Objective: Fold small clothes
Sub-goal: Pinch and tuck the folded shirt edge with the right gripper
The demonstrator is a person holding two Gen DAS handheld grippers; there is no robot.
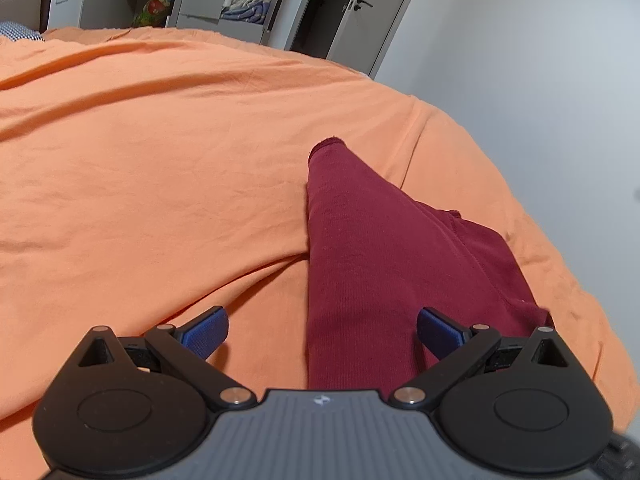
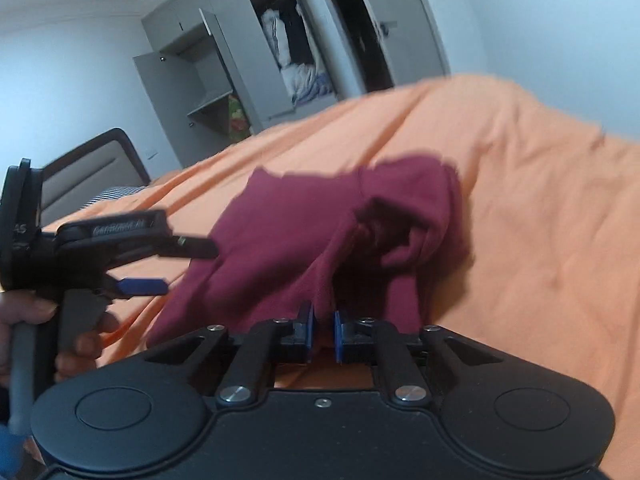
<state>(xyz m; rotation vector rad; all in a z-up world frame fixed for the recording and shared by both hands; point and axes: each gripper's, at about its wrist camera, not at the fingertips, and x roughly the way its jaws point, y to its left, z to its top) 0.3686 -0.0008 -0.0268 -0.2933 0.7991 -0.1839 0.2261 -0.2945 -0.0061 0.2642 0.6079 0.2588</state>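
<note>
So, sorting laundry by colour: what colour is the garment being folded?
Dark red, plain: the garment shows best in the left wrist view, on the orange bedsheet.

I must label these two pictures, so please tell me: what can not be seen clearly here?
- Left wrist view: the near end of the maroon garment is hidden under the open left tool.
- Right wrist view: motion blur hides the garment's shape.
- Right wrist view: the right tool covers the pinched fabric edge.

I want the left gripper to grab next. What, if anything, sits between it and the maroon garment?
Nothing visible. The left gripper is open directly over the maroon garment on the orange bedsheet, while the right gripper pinches another part.
</note>
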